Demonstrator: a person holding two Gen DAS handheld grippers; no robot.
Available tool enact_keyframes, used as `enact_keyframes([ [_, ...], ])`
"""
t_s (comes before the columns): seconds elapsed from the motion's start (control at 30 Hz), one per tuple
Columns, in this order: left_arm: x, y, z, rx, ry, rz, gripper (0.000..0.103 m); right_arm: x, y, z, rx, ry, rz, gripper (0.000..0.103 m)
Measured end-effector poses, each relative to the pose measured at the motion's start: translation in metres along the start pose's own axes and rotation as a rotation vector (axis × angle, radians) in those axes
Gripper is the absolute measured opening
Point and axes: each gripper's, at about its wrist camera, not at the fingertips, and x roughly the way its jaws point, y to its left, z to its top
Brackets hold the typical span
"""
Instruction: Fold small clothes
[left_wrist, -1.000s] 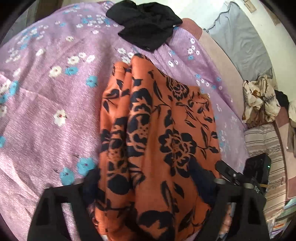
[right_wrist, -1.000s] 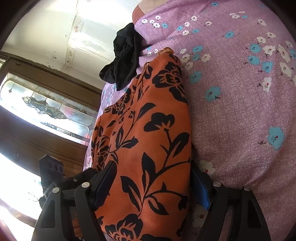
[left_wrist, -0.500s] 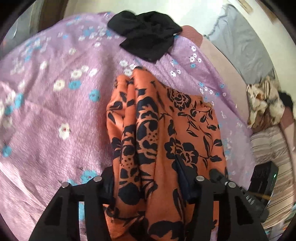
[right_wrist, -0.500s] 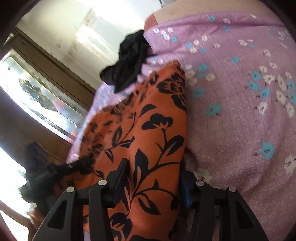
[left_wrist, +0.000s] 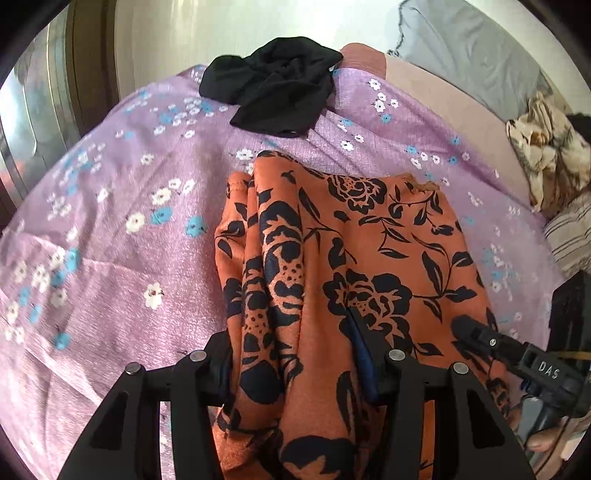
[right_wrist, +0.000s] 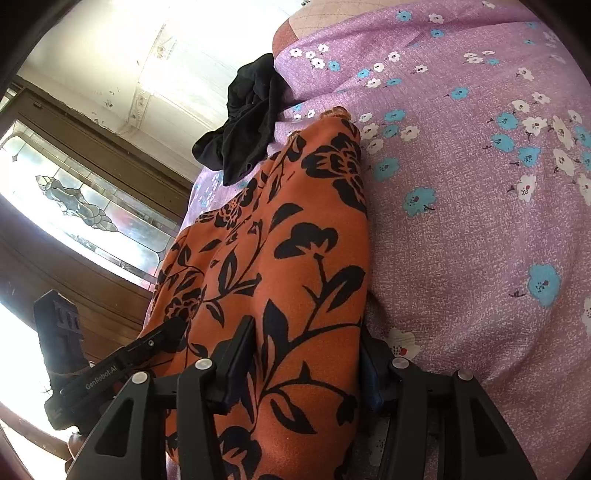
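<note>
left wrist view showed the left gripper (left_wrist: 295, 354) clamped on the orange floral garment (left_wrist: 354, 258), near on the purple sheet (left_wrist: 110, 229); the right gripper (right_wrist: 306, 350) pinched its right edge, black clothes (left_wrist: 273, 92) lying far.

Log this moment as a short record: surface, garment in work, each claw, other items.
surface: purple floral sheet
garment in work: orange cloth with black flower print, lying on the sheet, near end bunched
left claw: shut on the orange cloth's near end
right claw: shut on the same cloth, beside the left claw
other items: black garment, crumpled at the sheet's far edge, apart from the orange cloth
</note>
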Motion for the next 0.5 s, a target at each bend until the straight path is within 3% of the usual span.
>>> enact_keyframes([
  [0.2, -0.001, -0.011, -0.001, 0.060, -0.022, 0.057, 0.053, 0.000, 0.000, 0.000, 0.000, 0.000, 0.001, 0.055],
  [0.47, 0.000, -0.013, -0.001, 0.070, -0.016, 0.074, 0.053, 0.000, 0.000, 0.000, 0.003, 0.000, 0.005, 0.056],
  [0.5, 0.001, -0.014, 0.000, 0.068, -0.013, 0.073, 0.057, 0.000, 0.000, 0.000, 0.003, 0.000, 0.007, 0.056],
])
